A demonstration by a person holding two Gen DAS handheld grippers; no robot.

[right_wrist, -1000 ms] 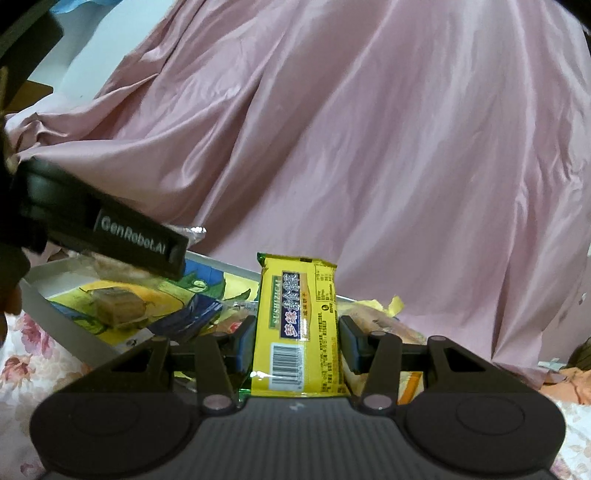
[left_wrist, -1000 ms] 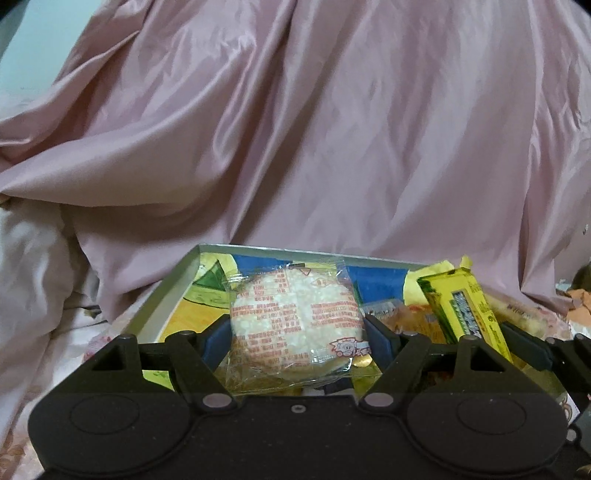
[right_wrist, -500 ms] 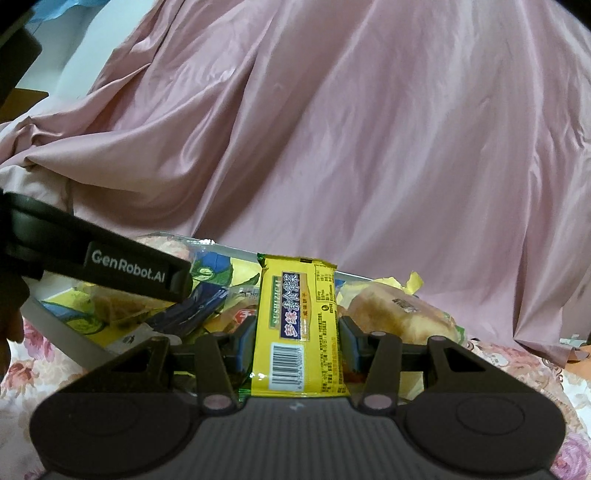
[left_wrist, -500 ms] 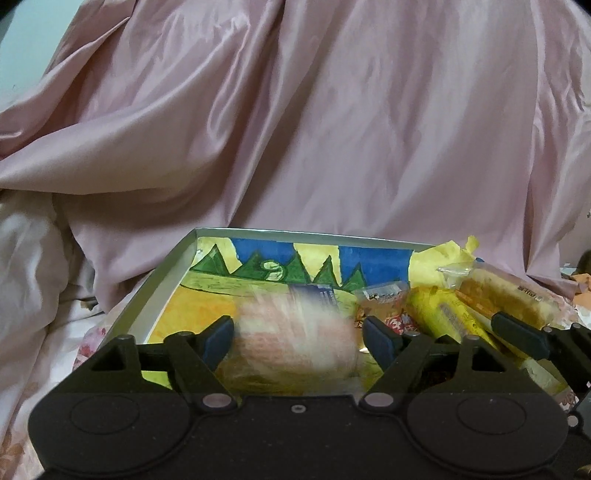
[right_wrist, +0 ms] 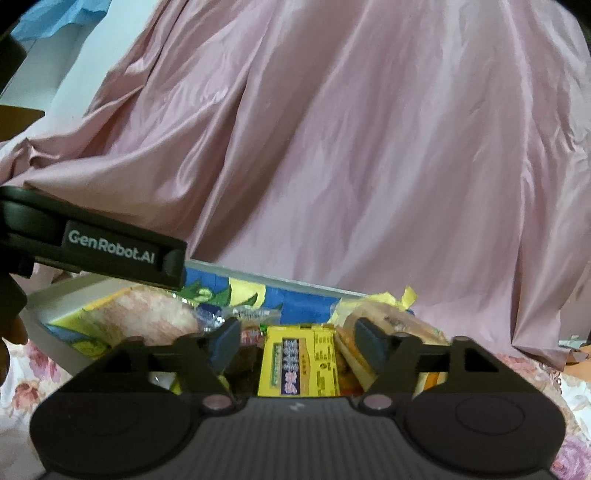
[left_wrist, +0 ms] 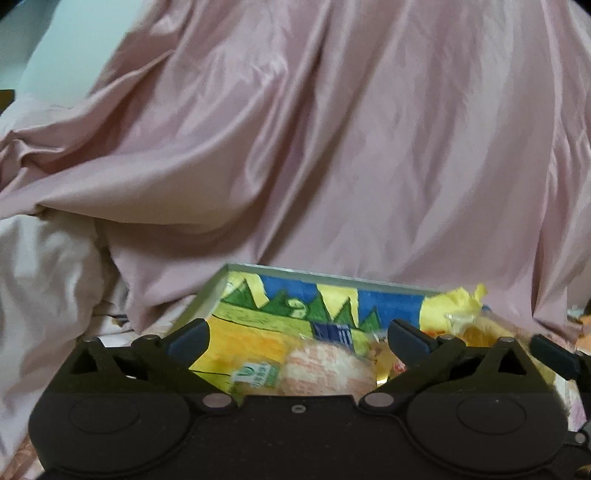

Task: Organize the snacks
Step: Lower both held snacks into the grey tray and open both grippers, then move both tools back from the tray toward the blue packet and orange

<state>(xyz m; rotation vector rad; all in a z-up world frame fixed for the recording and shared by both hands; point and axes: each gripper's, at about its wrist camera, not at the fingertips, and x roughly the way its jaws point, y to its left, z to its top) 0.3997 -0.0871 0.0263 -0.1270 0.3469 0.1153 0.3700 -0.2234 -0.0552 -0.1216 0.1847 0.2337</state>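
**Both snacks lie loose in the tray**

The left hand-held gripper (left_wrist: 298, 338) has just spread wide; the rice cake (left_wrist: 325, 373) lies in the tray (left_wrist: 207, 295). Only the right view shows the yellow bar (right_wrist: 299, 363), lying free between the just-parted right hand-held gripper (right_wrist: 295, 341).

- A large pink satin sheet (left_wrist: 332, 147) hangs in deep folds and fills most of both views.
- Its cloth has a soft sheen under even, dim indoor light.
- A pale wall (left_wrist: 55, 48) shows at the upper left of the left view.
- A blue fabric (right_wrist: 55, 18) shows at the top left corner of the right view.
- A floral bedcover (right_wrist: 22, 391) with red roses lies at the lower edges of the right view.
- A paler crumpled cloth (left_wrist: 44, 280) bunches at the left.
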